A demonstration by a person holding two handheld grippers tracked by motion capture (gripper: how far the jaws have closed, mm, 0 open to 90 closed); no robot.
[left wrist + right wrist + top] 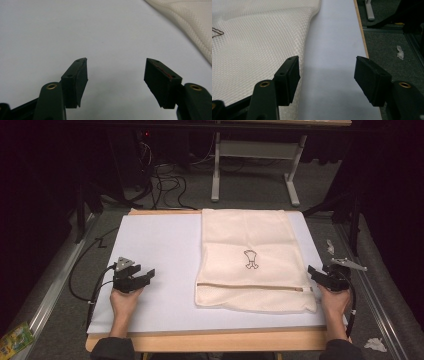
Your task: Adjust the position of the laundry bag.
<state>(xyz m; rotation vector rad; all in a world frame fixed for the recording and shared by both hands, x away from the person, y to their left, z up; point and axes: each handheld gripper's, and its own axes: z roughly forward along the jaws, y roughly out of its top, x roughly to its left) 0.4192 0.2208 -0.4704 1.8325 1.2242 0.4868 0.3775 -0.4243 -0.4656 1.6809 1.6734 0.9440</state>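
Observation:
A cream mesh laundry bag (250, 255) lies flat on the white table top (155, 250), with a small dark emblem (250, 259) in its middle and a zipper (250, 286) across its near end. My left gripper (146, 275) rests on the bare white surface left of the bag, jaws open with nothing between them (116, 75); the bag's edge (190, 22) is at the upper right there. My right gripper (316, 272) sits at the bag's near right corner, jaws open (327, 72) over the white strip beside the mesh (249, 47), holding nothing.
The table's wooden edge (210, 340) runs along the front and its right side (362, 32). Crumpled paper scraps (375, 344) lie on the grey floor at right. A white desk frame (255, 165) and cables (165, 182) stand beyond the table.

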